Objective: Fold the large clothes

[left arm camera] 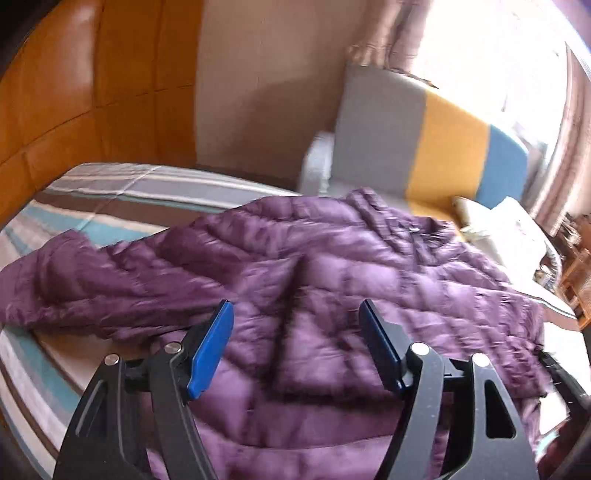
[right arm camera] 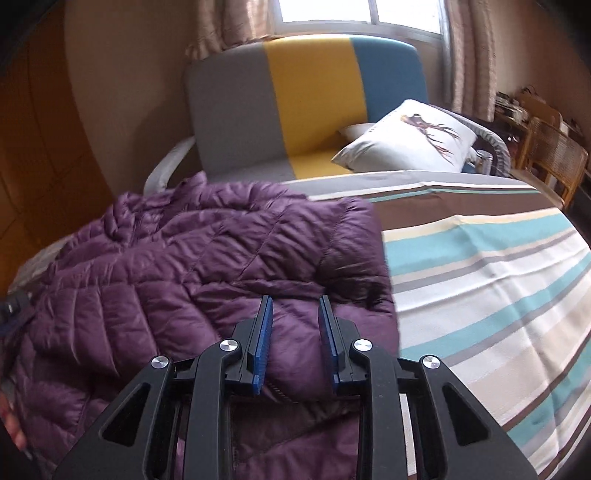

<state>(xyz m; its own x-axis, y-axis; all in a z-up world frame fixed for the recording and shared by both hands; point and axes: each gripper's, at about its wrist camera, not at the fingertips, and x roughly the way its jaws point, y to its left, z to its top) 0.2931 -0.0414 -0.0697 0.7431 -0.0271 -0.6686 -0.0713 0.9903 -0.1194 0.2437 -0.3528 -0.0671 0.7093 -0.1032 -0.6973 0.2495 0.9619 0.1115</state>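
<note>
Covering the bed: a striped sheet (right arm camera: 480, 266) in teal, cream, grey and brown bands, lying smooth on the bare side
Jacket: a purple quilted puffer jacket (right arm camera: 192, 266) lies crumpled on the bed, partly doubled over, its folded edge toward the striped sheet
Sleeve: in the left wrist view one sleeve (left arm camera: 55, 291) trails out to the side across the stripes
Left tongs: the left tongs (left arm camera: 295, 321) hover over the jacket with blue pads well apart, nothing between them
Right tongs: the right tongs (right arm camera: 295, 314) have their pads close together and clamped on a bulging fold of the jacket
Beyond the bed: an armchair (right arm camera: 306, 107) in grey, yellow and blue panels stands just past the far edge
Pillow: a white pillow (right arm camera: 410, 136) with a printed figure leans on the armchair seat
Window: a bright window (right arm camera: 362, 14) with patterned curtains either side
Wall: a plain beige wall (right arm camera: 129, 92); orange-brown padded panels (left arm camera: 81, 77) beside it
Corner: a wooden chair (right arm camera: 554, 162) with a woven back, among blurred clutter
</note>
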